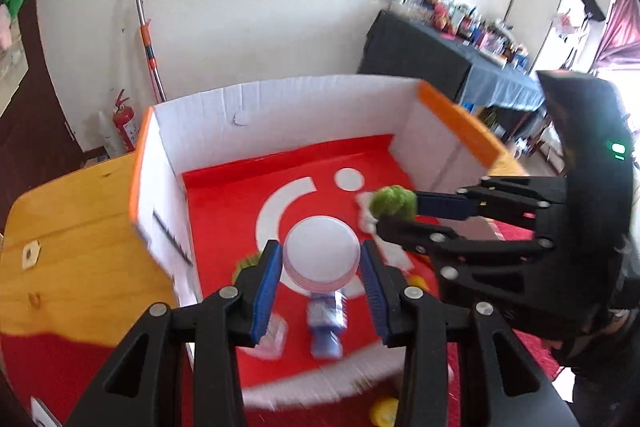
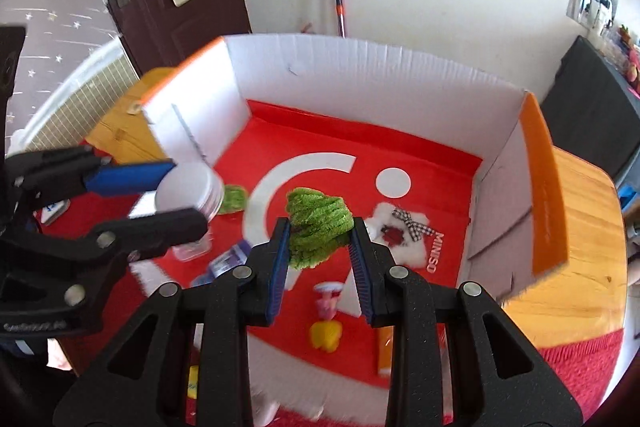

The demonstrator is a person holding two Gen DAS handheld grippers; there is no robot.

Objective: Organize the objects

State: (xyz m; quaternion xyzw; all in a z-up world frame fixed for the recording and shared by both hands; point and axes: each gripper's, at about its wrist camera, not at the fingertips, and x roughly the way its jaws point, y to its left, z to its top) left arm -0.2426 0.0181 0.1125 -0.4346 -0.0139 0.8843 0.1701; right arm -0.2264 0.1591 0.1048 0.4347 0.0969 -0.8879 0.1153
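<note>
My left gripper (image 1: 322, 253) is shut on a clear round jar with a white lid (image 1: 321, 251), held above the red floor of the white box (image 1: 280, 103). The same jar (image 2: 188, 193) shows in the right wrist view between the left gripper's fingers (image 2: 132, 177). My right gripper (image 2: 318, 233) is shut on a green fuzzy bundle (image 2: 318, 227), also over the box (image 2: 360, 67). From the left wrist view that bundle (image 1: 394, 203) sits at the right gripper's fingertips (image 1: 404, 223), to the right of the jar.
On the box floor lie a white furry pouch with a checked bow (image 2: 400, 233), a second green bundle (image 2: 233, 199), a small blue bottle (image 1: 326, 327), a clear container (image 1: 272, 339), a yellow toy (image 2: 326, 335) and a pink toy (image 2: 328, 297). The box stands on a wooden table (image 1: 80, 227).
</note>
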